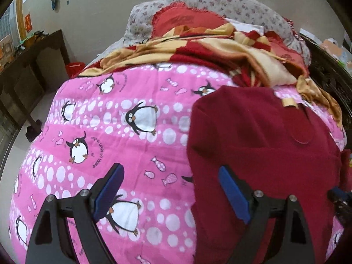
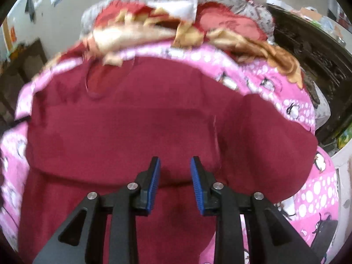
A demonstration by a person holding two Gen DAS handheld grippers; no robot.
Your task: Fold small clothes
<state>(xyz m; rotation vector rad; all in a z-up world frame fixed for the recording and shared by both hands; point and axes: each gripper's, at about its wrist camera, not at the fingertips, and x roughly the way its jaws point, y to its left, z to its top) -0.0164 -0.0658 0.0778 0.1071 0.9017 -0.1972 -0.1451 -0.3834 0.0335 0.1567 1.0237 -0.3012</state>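
Observation:
A dark red garment (image 1: 259,145) lies flat on the pink penguin bedspread (image 1: 123,132). In the left wrist view it covers the right half, with a tan neck label at its far end. My left gripper (image 1: 170,171) hovers open and wide over the garment's left edge, one finger above the bedspread and the other above the cloth, gripping nothing. In the right wrist view the garment (image 2: 136,121) fills the middle, with a folded-over lobe on its right side. My right gripper (image 2: 175,161) hangs just above it with its blue pads a little apart and no cloth pinched between them.
A crumpled red-and-cream blanket (image 1: 220,48) and a grey floral pillow (image 1: 220,2) pile up at the far end of the bed. A dark wooden table (image 1: 28,66) stands to the left and a carved dark headboard (image 2: 312,50) to the right.

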